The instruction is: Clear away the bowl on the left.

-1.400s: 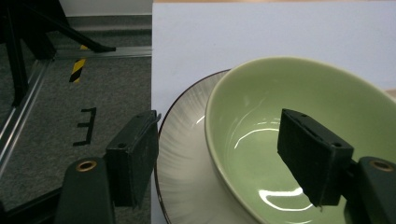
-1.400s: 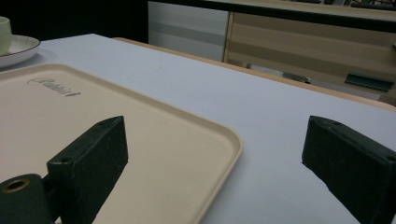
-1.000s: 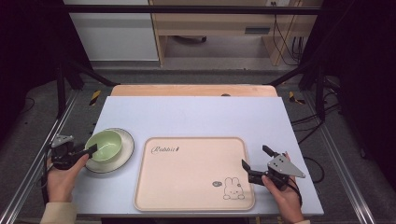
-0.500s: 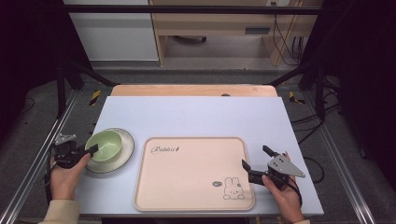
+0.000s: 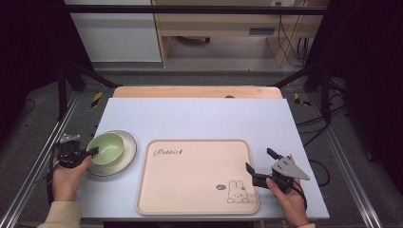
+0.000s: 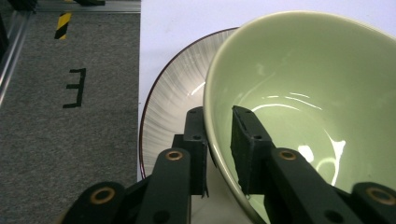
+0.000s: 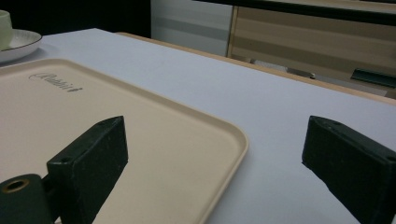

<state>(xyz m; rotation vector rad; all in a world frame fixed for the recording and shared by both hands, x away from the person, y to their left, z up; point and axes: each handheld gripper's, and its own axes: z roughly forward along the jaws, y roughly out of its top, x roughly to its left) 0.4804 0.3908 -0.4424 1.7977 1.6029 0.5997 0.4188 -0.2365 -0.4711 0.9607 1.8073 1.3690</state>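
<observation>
I'm seeing the left gripper (image 6: pixel 218 140) pinching the bowl (image 6: pixel 308 98) rim, jaws having just been closing, one pad inside, one outside | bowl sitting on the plate (image 5: pixel 127 154) left of the tray (image 5: pixel 190 175) | right gripper (image 5: pixel 259 161) hovering wide by the tray's right edge

A pale lavender table (image 5: pixel 199 114) carries a striped plate (image 5: pixel 124 159) at its left edge and, just beside it, a beige rabbit-printed tray (image 5: pixel 195 175); the far wooden strip (image 5: pixel 197 91) seems a separate board
</observation>
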